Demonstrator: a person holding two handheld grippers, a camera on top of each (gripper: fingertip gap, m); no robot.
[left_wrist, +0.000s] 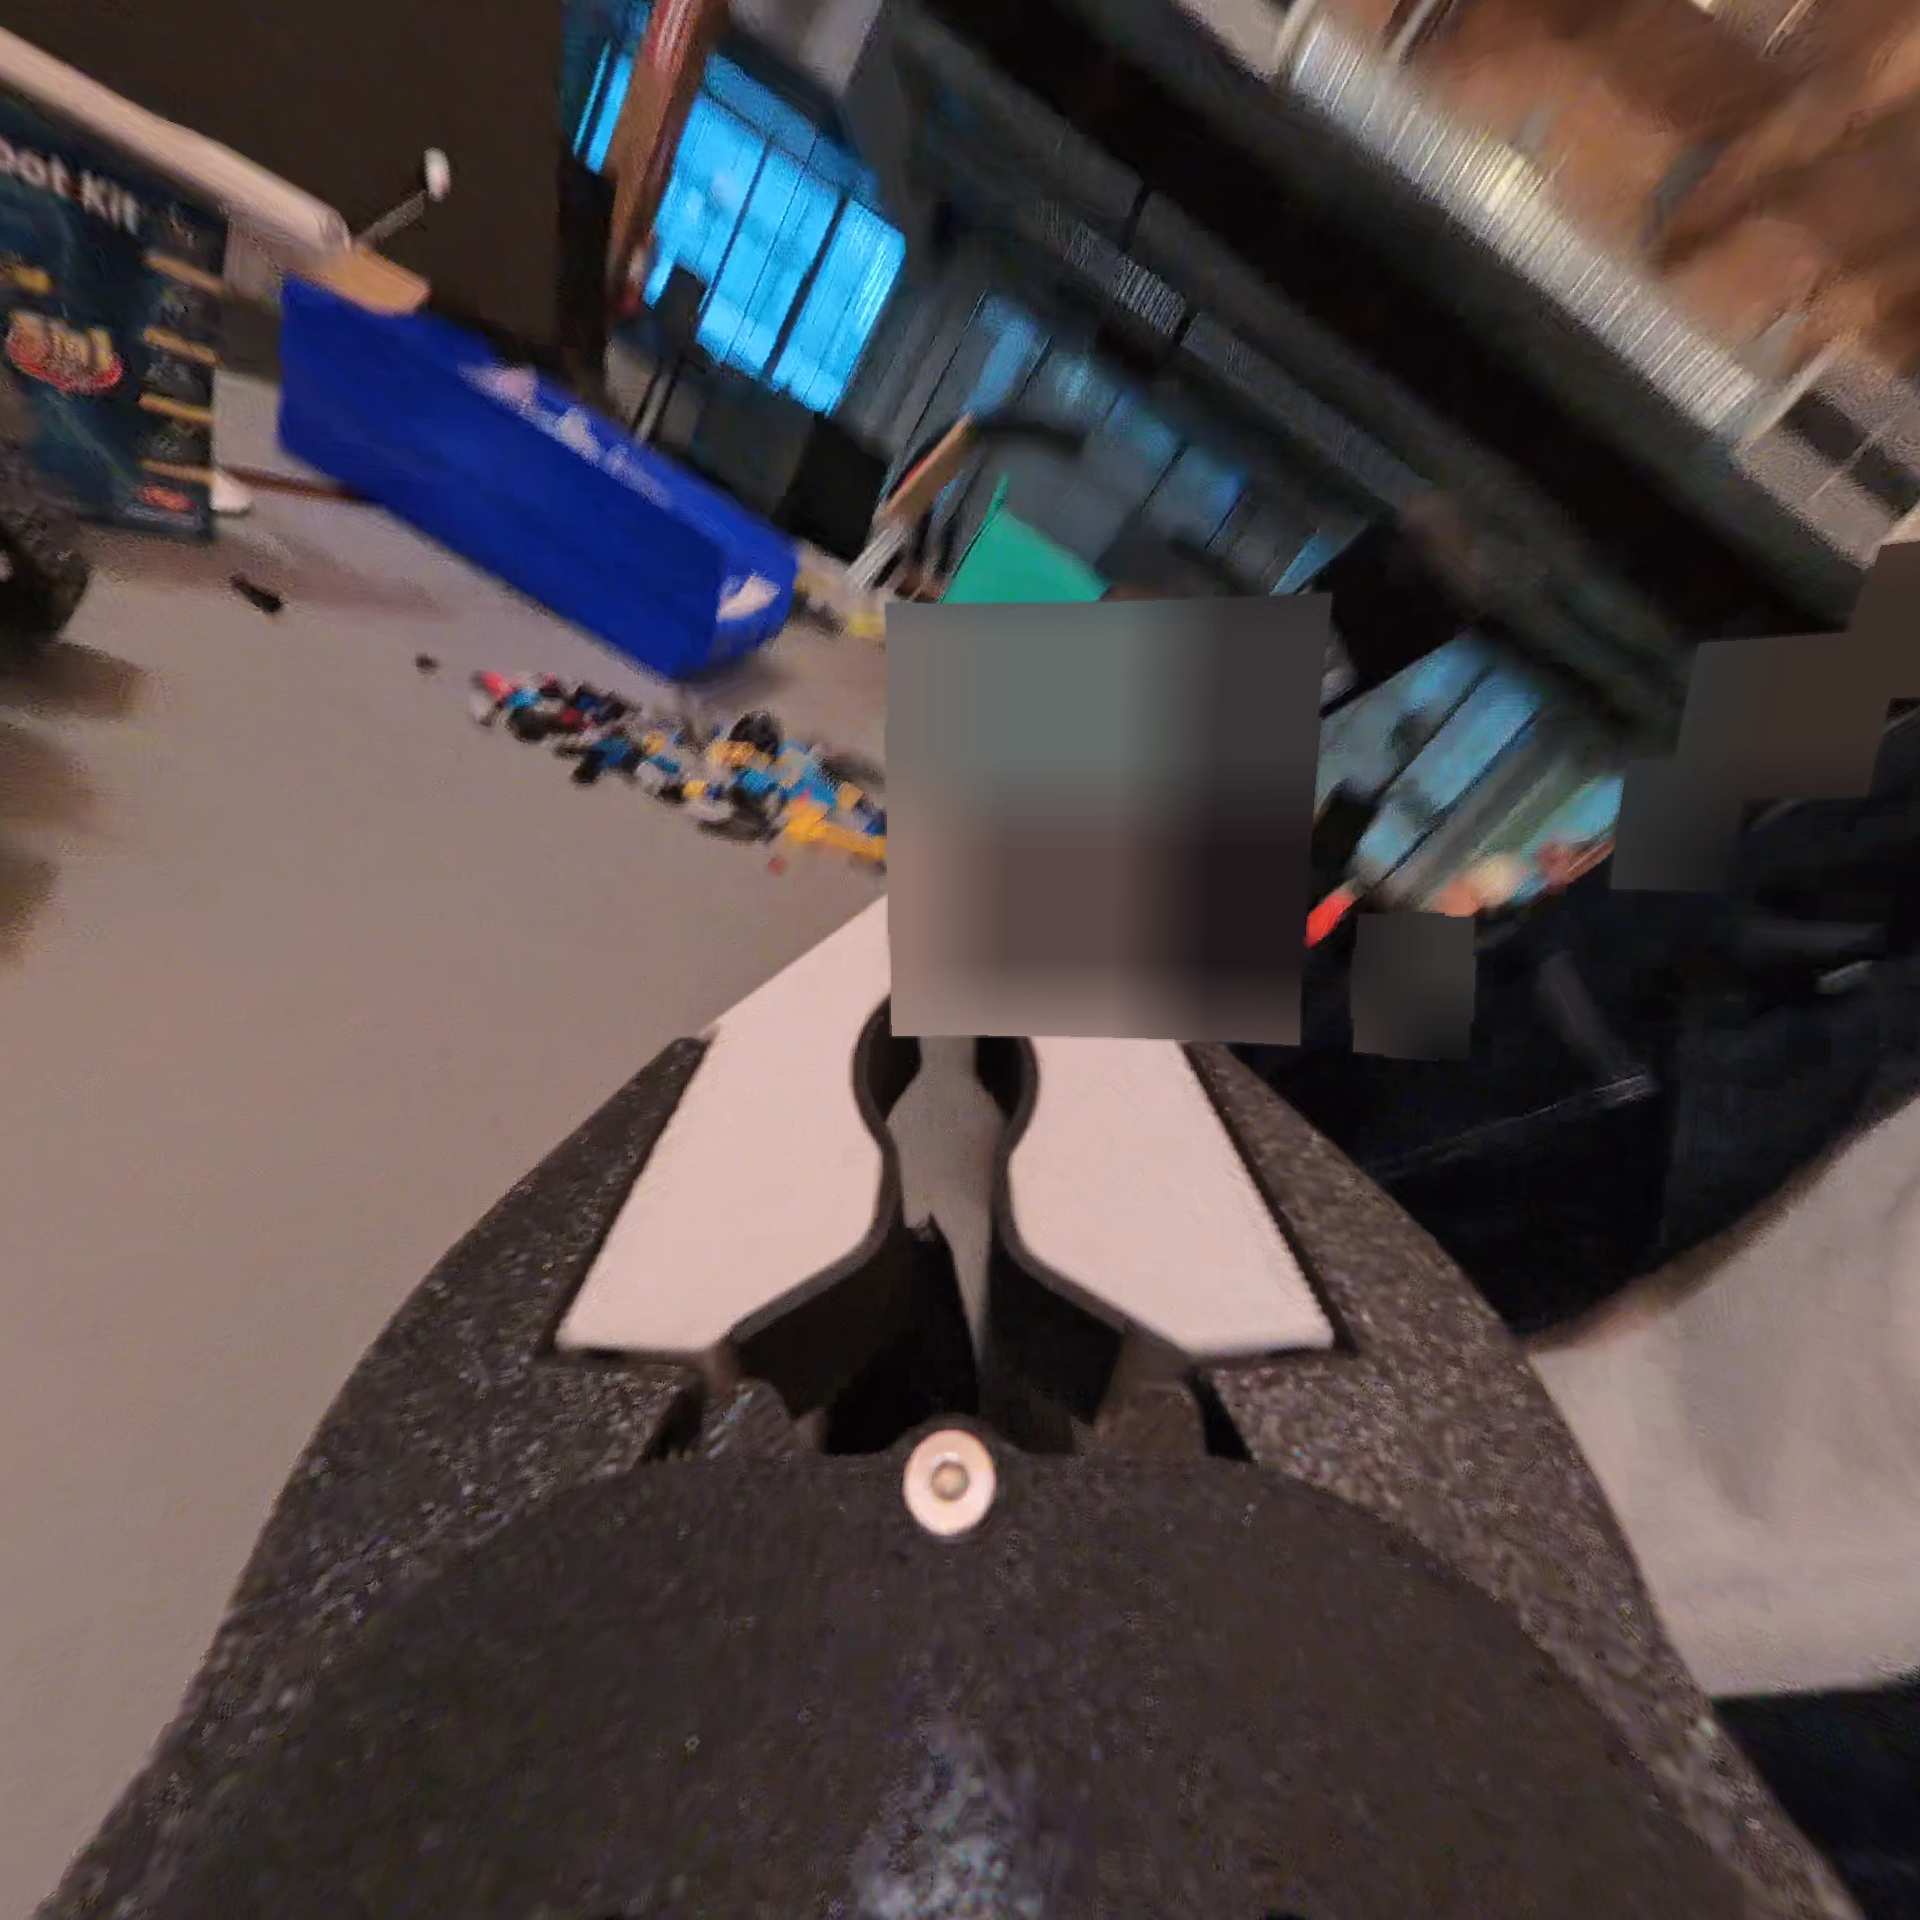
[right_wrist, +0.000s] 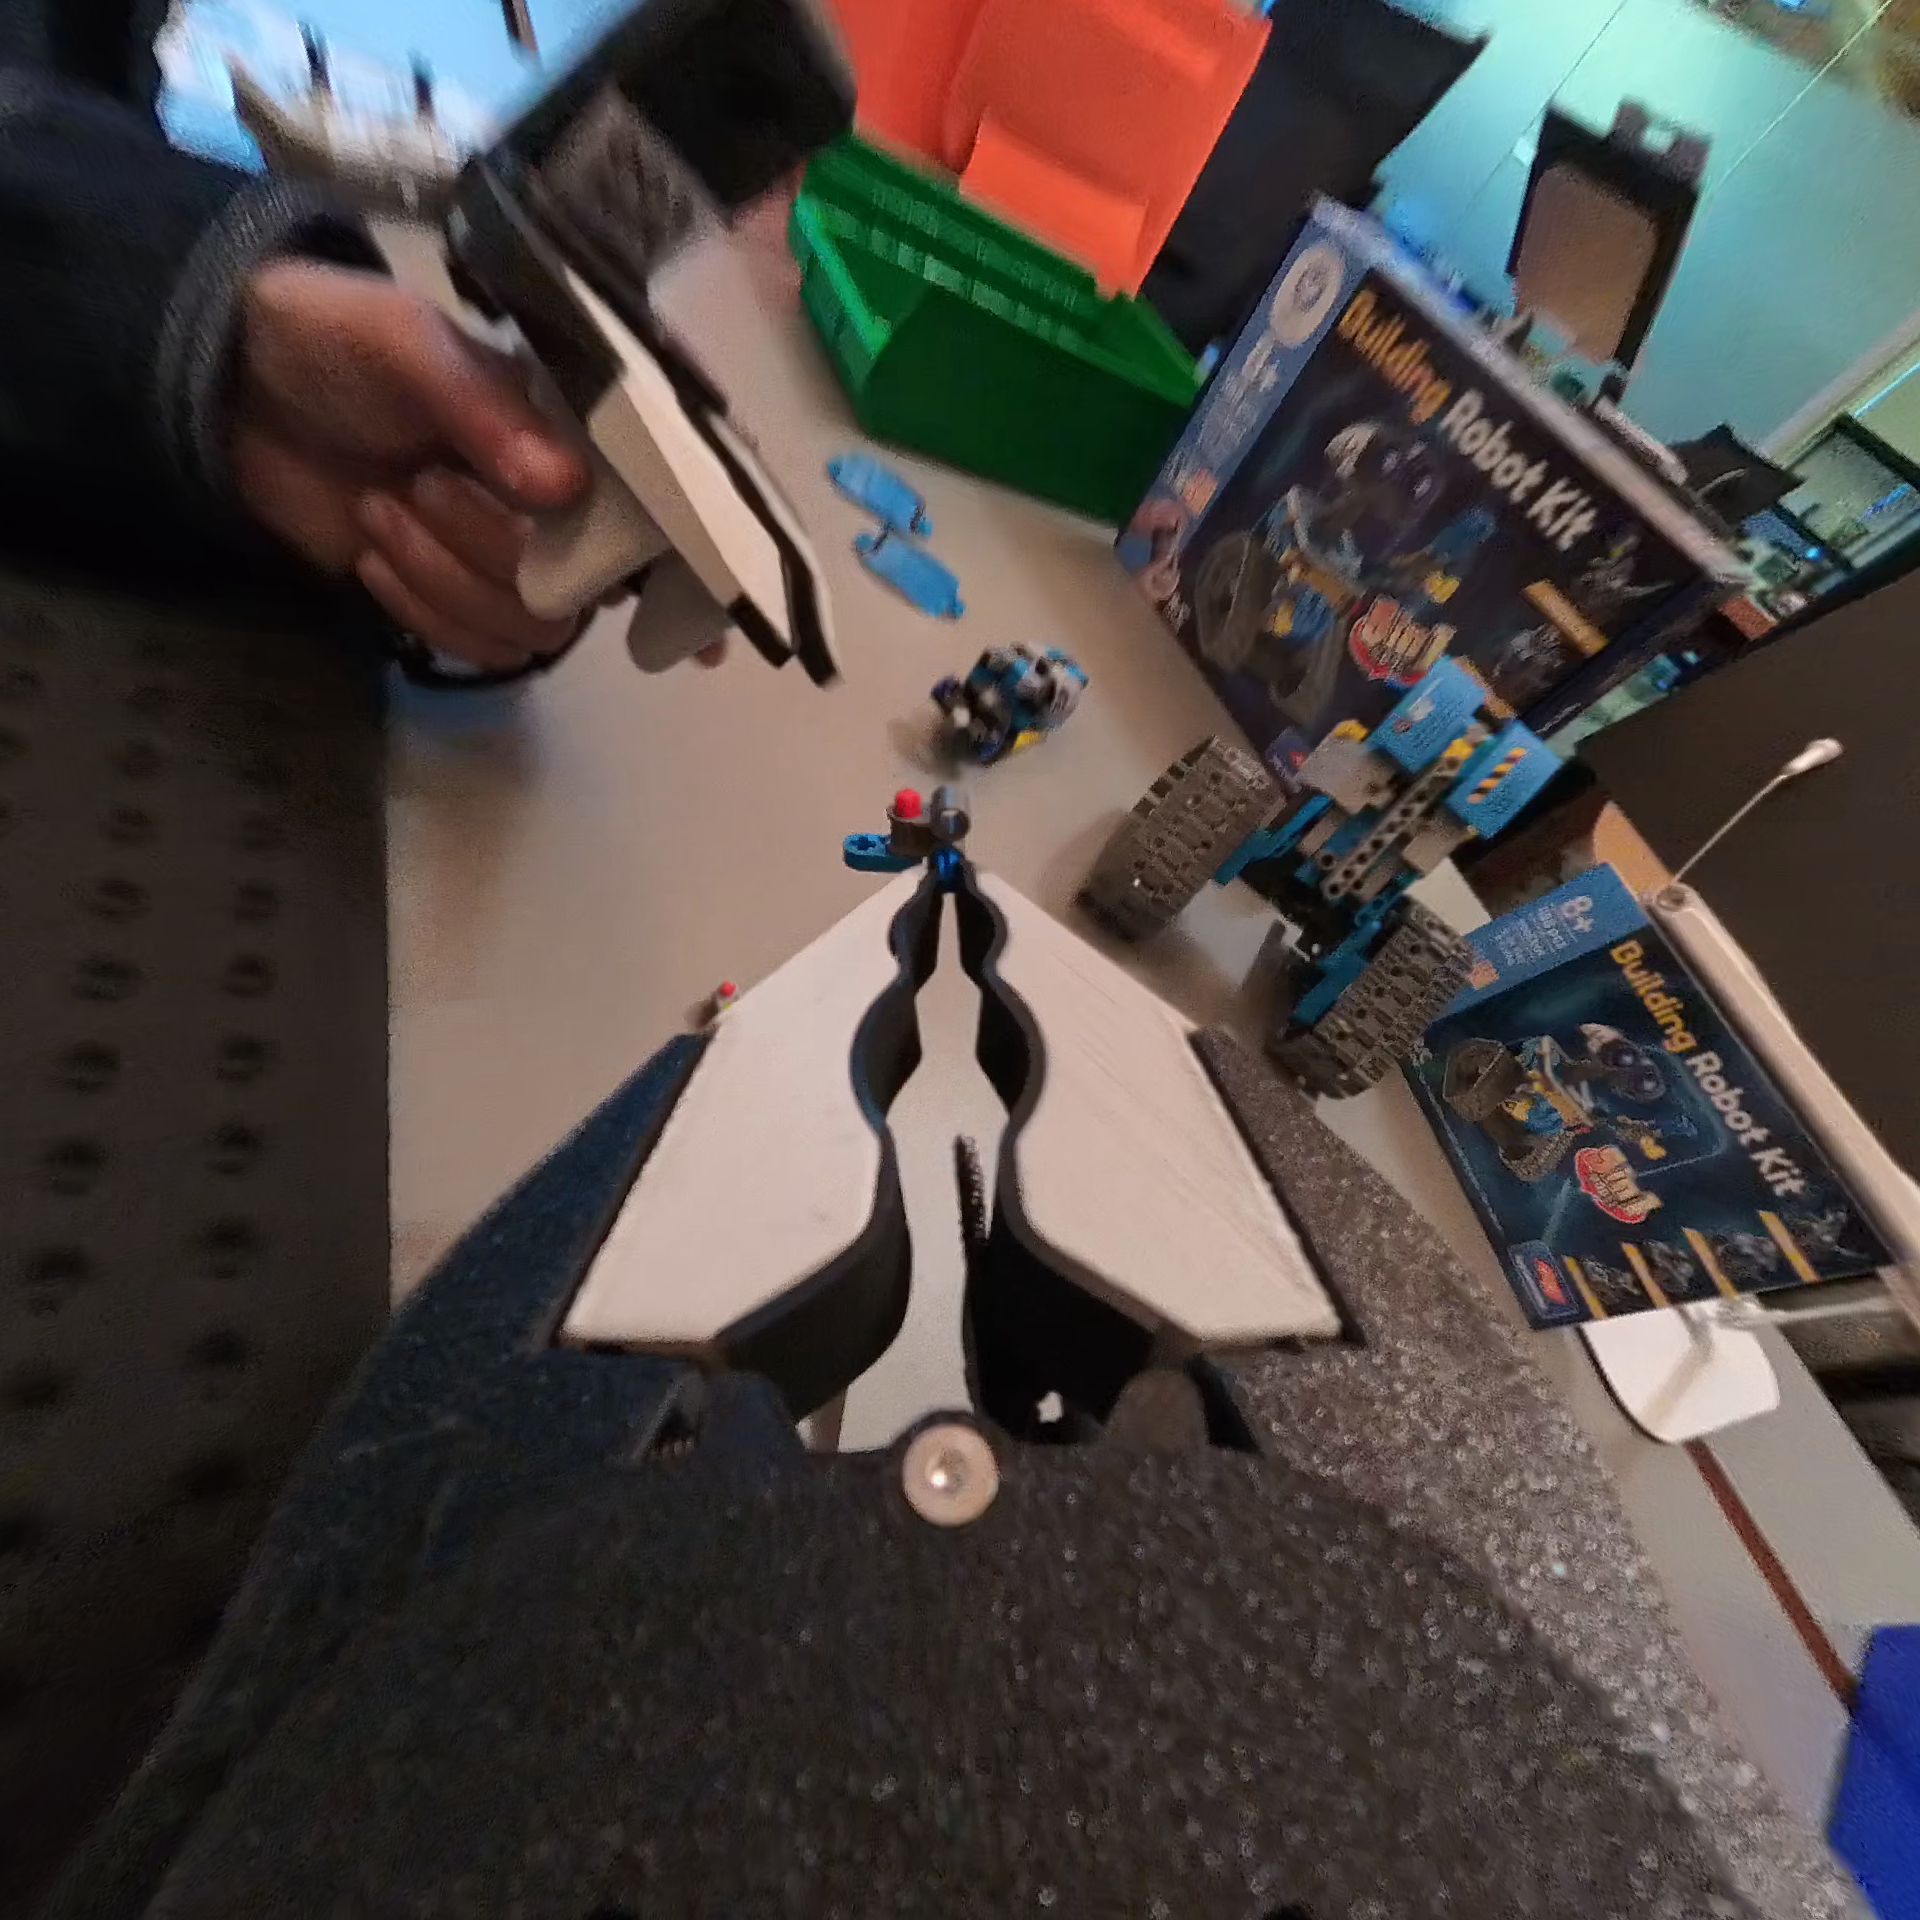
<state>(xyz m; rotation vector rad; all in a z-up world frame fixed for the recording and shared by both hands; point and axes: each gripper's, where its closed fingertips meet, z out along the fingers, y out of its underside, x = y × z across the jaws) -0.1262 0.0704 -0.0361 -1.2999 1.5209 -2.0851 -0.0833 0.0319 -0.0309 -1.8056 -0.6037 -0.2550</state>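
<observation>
My right gripper (right_wrist: 943, 883) is shut on a small brick assembly (right_wrist: 914, 826): a blue pin between the tips, with a grey piece, a red stud and a blue beam on top. It is held just above the grey table (right_wrist: 582, 831). My left gripper (right_wrist: 816, 655) shows in the right wrist view, held by a hand (right_wrist: 395, 468) up and to the left, its fingers together with nothing visible in them. In the left wrist view its white fingers (left_wrist: 769, 1143) converge and the tips are hidden by a mosaic patch. A tracked robot model (right_wrist: 1330, 862) stands to the right.
A kit box (right_wrist: 1403, 499) stands behind the model and a booklet (right_wrist: 1621, 1122) lies beside it. A green bin (right_wrist: 987, 353), flat blue pieces (right_wrist: 894, 530) and a small blue-black sub-assembly (right_wrist: 1008, 701) lie beyond. A blue bag (left_wrist: 520, 478) and loose bricks (left_wrist: 707, 758) are also on the table. Some 7 cm of space lies between my two pairs of fingers. From either gripper's tips it is about 25 cm to the tracked robot model (right_wrist: 1330, 862).
</observation>
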